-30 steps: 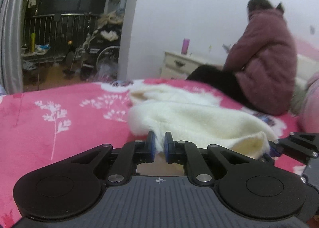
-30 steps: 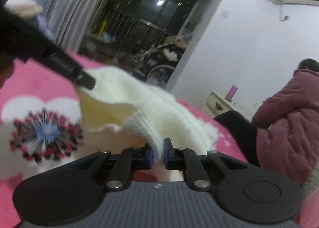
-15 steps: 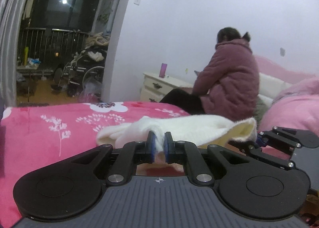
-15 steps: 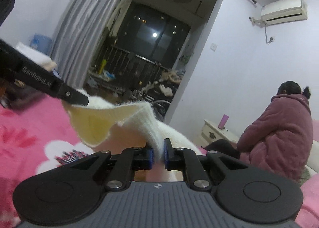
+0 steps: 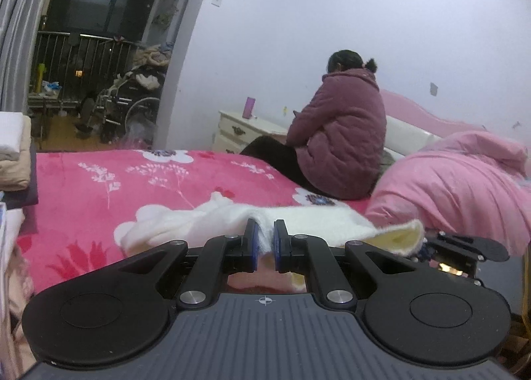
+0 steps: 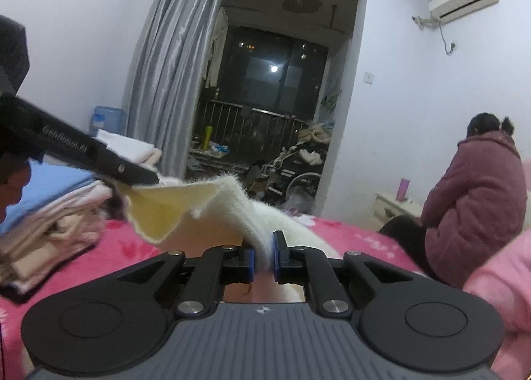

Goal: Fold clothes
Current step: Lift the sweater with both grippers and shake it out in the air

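Left gripper (image 5: pixel 264 244) clamped on the near edge of a fluffy white garment (image 5: pixel 205 224), blue pads pinching a fold of the pile between them. Right gripper (image 6: pixel 263 255) likewise clamped on the same white garment (image 6: pixel 252 214), cloth squeezed into the narrow gap between its pads. Held up off the pink floral bedspread (image 5: pixel 99 187) along that near edge, pale yellow lining showing at the raised corner; far end of the garment trailing down onto the bedspread. In the right wrist view, tip of the left gripper (image 6: pixel 139 177) gripping that yellow-lined corner, up and to the left of the right gripper. In the left wrist view, tip of the right gripper (image 5: pixel 461 247) just beyond the same corner, low at the right.

Beyond the garment: a stack of folded clothes (image 6: pixel 56 207) on the bedspread at its left side, blue piece on top. A bunched pink quilt (image 5: pixel 448 184) to the right of the garment. Behind that, a person in a maroon padded coat (image 5: pixel 341 134) seated on the far edge of the bedspread, back turned. Past the person, a cream nightstand (image 5: pixel 242 131) with a purple cup (image 5: pixel 249 107) on top. Farther off, a grey curtain (image 6: pixel 172 74) beside a dark balcony doorway.
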`<state>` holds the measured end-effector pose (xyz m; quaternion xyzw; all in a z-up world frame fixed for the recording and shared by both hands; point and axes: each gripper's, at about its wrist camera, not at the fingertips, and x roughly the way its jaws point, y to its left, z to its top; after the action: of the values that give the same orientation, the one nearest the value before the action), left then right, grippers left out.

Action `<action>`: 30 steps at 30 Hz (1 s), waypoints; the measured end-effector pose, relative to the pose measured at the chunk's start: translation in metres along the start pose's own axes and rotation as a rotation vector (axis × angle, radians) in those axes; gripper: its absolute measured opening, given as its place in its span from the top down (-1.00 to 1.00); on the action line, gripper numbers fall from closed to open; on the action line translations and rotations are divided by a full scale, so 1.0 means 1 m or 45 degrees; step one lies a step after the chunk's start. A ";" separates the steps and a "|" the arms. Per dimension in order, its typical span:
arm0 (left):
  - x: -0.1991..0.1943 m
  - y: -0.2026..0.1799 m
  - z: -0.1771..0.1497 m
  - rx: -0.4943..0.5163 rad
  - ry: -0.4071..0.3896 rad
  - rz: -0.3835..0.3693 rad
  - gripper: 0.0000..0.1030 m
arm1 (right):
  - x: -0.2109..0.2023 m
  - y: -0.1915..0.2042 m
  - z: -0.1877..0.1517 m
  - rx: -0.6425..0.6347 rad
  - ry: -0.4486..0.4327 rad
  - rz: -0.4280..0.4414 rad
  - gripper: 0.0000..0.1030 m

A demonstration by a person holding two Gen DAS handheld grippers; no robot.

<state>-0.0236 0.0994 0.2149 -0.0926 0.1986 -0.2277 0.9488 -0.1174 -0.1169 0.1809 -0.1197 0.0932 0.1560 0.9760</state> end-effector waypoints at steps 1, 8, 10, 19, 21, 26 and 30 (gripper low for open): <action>-0.001 -0.003 -0.002 0.013 0.006 0.004 0.86 | -0.005 0.000 -0.002 0.016 0.010 0.006 0.77; 0.039 -0.002 -0.017 0.062 0.088 -0.019 0.82 | 0.026 -0.043 -0.013 0.344 0.108 0.081 0.76; 0.052 0.000 -0.022 0.058 0.098 -0.019 0.77 | 0.050 -0.064 -0.019 0.469 0.142 0.116 0.76; 0.061 -0.001 -0.056 0.251 0.204 -0.018 -0.08 | 0.136 -0.125 -0.051 0.720 0.313 0.238 0.75; 0.064 -0.002 -0.064 0.338 0.230 -0.003 -0.17 | 0.144 -0.127 -0.055 0.745 0.339 0.252 0.75; 0.082 0.001 -0.078 0.460 0.247 0.041 -0.28 | 0.157 -0.129 -0.061 0.792 0.384 0.284 0.75; 0.094 0.001 -0.080 0.564 0.219 0.072 -0.33 | 0.157 -0.131 -0.062 0.789 0.386 0.296 0.75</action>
<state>0.0200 0.0494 0.1108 0.1431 0.2266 -0.2460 0.9315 0.0629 -0.2095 0.1144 0.1713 0.2926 0.2109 0.9168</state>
